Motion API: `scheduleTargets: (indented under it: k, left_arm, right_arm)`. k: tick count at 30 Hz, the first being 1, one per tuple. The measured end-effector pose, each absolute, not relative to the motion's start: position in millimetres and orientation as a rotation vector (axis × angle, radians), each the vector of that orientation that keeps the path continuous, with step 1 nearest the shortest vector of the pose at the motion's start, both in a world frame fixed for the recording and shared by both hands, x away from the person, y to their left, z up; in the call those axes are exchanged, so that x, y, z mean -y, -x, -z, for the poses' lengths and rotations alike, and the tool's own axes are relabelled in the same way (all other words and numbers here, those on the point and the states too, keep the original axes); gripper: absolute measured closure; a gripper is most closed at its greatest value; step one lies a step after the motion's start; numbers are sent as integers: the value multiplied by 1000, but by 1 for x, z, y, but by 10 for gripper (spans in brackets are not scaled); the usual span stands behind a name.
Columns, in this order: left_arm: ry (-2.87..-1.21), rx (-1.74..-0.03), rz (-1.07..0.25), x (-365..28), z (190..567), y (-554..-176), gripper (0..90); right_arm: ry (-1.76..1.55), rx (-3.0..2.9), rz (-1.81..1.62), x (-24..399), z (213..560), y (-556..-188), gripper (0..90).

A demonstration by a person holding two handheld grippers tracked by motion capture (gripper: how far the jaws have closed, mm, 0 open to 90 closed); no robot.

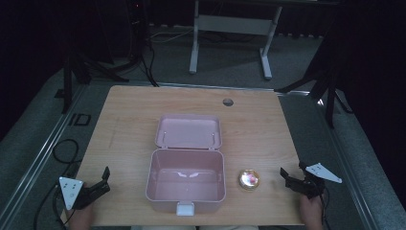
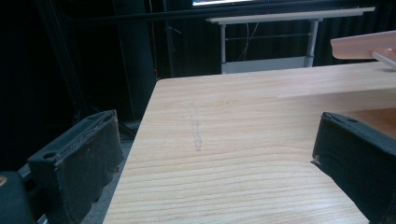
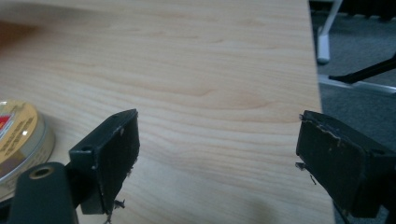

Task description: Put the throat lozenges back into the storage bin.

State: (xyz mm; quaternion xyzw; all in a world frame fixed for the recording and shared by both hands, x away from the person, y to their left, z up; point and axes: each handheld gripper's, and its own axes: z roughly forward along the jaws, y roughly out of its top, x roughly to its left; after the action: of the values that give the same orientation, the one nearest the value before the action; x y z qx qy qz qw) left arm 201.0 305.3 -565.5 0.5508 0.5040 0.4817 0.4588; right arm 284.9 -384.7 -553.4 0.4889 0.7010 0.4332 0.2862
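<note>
Dark room, grey floor, a white-legged frame standing beyond the far edge. The wooden surface (image 1: pixel 249 124) is carrying a pink box (image 1: pixel 186 179) at the middle of its near edge, lid (image 1: pixel 189 132) lying open toward the far side, inside bare. A small round yellow tin (image 1: pixel 249 179) is sitting just right of the box, apart from it. Left tool (image 1: pixel 98 184) is resting at the near left corner, jaws spread, gripping nothing. Right tool (image 1: pixel 291 176) is hovering near the right edge beside the tin, jaws spread wide, likewise gripping nothing.
</note>
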Motion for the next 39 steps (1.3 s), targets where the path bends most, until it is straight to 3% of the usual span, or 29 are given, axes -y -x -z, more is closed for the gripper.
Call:
scheduleTargets:
  k: [15,28,39]
  left_arm:
    - [-1327,-1256,-1148,-309,566,-201,17]
    - [-1334,-1251,-1149,-309,566,-201,17]
    - [-1331,-1251,-1144,-310,566,-201,17]
  right_arm:
    - [-1187,-2133,-1151,387,545,-290,127]
    - [-1041,-2554,-888,391,524,-293,127]
    - [-863,-2947,-389,362,511,-302,129]
